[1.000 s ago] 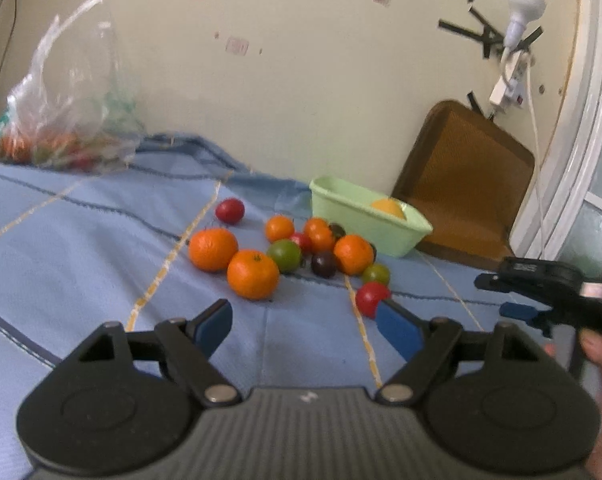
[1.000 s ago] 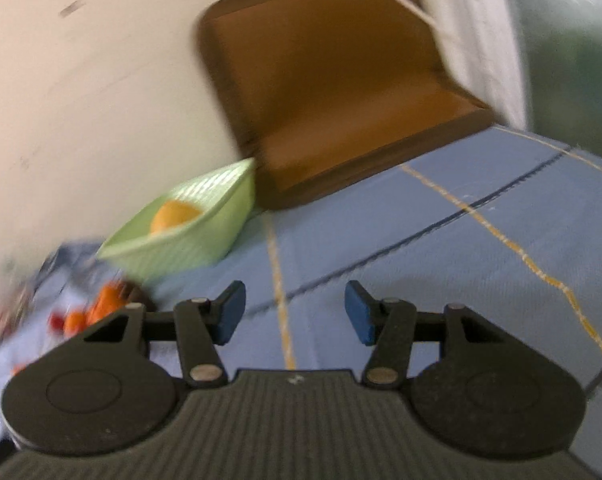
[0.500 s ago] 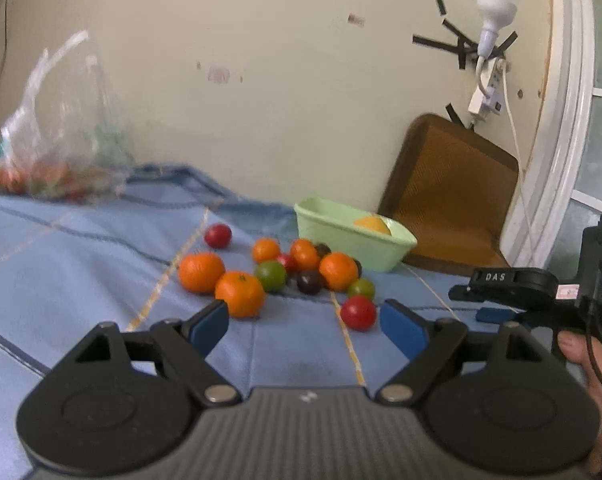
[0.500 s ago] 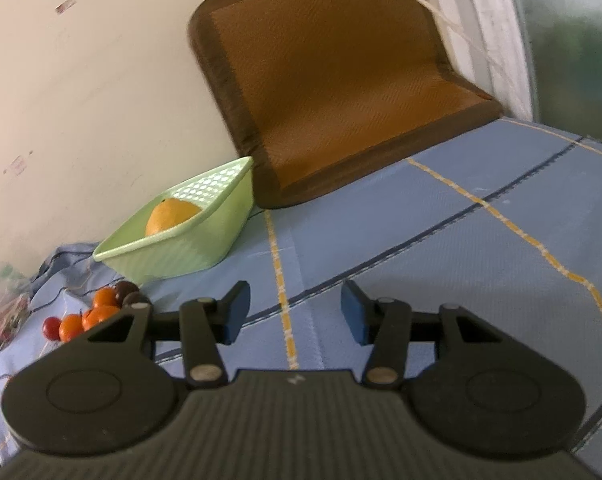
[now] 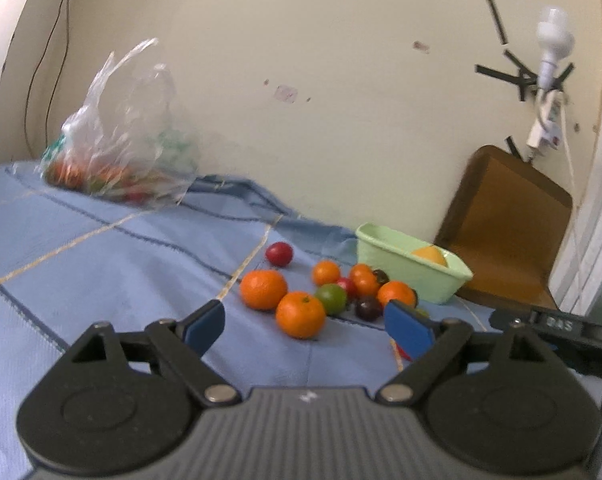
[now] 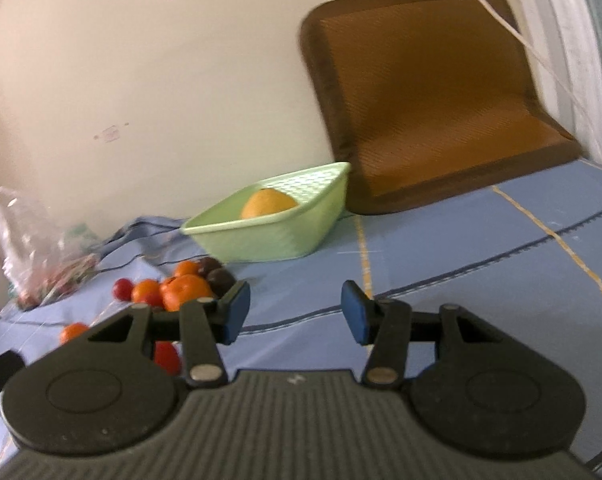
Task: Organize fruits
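L gripper [image 5: 303,325]: blue-padded fingers spread wide, nothing between them, hovering over the light blue woven cloth w/ yellow and navy stripes [image 5: 101,280]. Nearest round orange mandarin [image 5: 300,314] sits in the gap line of sight, at 12 o'clock, apart from the pads. Second orange mandarin [image 5: 263,289] just beside it at 10 o'clock, touching or nearly, can't tell. Round green fruit [image 5: 331,298] touching the near mandarin at 2 o'clock. Dark purple round fruit [image 5: 367,307] beside the green one at 3 o'clock. Small red round fruit [image 5: 279,253] alone at 12 o'clock of the cluster, near a yellow stripe. Pale green plastic perforated basket [image 5: 385,246] at 2 o'clock of the pile, holds one yellow-orange round fruit [image 5: 429,256]. Brown mesh seat cushion [image 5: 505,216] leans on the wall behind the basket. Clear plastic bag w/ mixed fruit [image 5: 117,140] at 10 o'clock, well apart, blurry.

R gripper [image 6: 295,314]: blue pads apart, empty, over cloth. Basket at 11 o'clock from it, fruit pile at 9-10 o'clock. R gripper body shows at 3 o'clock in L wrist view.
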